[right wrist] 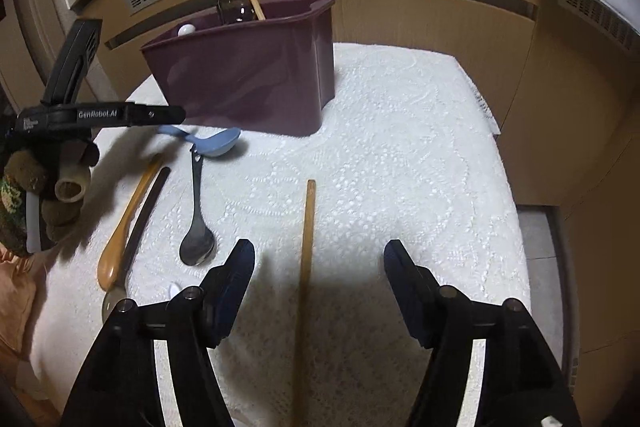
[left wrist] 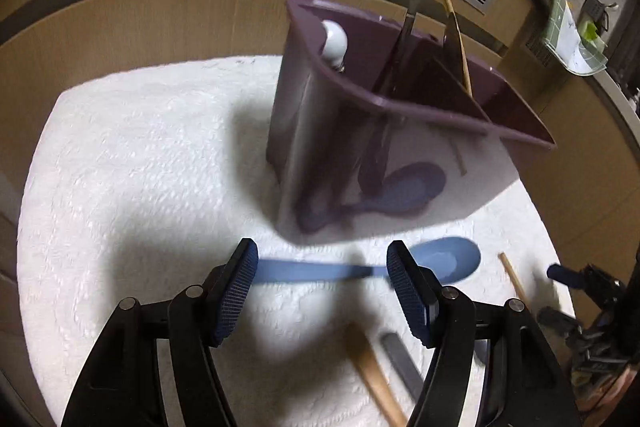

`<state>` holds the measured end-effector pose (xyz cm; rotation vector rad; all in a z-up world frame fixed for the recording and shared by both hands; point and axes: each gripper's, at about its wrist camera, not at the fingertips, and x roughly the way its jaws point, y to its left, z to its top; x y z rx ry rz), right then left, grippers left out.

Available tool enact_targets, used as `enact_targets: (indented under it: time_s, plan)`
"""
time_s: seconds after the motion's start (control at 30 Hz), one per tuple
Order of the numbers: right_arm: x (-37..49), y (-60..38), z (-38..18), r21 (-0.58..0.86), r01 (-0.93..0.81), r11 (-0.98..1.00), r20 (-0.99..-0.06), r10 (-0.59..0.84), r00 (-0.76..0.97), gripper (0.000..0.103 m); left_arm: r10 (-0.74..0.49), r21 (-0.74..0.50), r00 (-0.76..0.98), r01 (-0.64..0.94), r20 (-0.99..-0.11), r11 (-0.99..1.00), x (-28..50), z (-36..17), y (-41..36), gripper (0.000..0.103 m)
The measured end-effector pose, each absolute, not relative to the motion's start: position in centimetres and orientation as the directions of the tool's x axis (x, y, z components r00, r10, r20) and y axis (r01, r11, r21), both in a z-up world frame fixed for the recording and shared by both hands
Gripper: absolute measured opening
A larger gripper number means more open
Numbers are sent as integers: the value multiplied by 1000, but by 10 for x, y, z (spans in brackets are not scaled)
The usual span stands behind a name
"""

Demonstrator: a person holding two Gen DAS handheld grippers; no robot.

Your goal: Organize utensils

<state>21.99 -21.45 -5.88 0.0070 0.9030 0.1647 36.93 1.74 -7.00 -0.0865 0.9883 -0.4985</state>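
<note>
Through my left wrist camera, my left gripper (left wrist: 322, 267) holds its fingers apart above the blue spoon (left wrist: 436, 263), which lies flat on the white cloth (left wrist: 140, 167) just before the purple caddy (left wrist: 332, 131).

Through my right wrist camera, my right gripper (right wrist: 319, 259) has its fingers apart and empty, a wooden chopstick (right wrist: 306, 267) lying between them.
</note>
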Motion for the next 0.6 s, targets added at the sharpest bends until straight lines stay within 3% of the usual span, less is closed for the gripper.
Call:
enact_targets:
  time_s: [0.13, 0.27, 0.33, 0.4, 0.5, 0.6]
  plan:
    - [225, -215, -65, 76, -130, 989, -793, 139, 592, 69, -491, -357, 338, 388, -803, 850, 343, -75, 17, 69]
    - [231, -217, -69, 84, -126, 989, -797, 142, 587, 69, -470, -299, 323, 458, -821, 837, 302, -69, 6, 69]
    - [230, -216, -67, 79, -133, 988, -791, 143, 595, 75, -471, -274, 363, 477, -804, 835, 295, -58, 4, 71]
    - [229, -214, -67, 68, -141, 988, -787, 140, 600, 77, -447, -238, 431, 456, -784, 858, 303, -50, 8, 78]
    - [222, -212, -67, 53, -144, 988, -783, 131, 608, 80, -384, -203, 526, 370, -759, 907, 338, -48, 11, 78]
    - [217, -215, -68, 64, -135, 989, -779, 134, 612, 87, -406, -260, 506, 336, -761, 905, 370, -62, 18, 78]
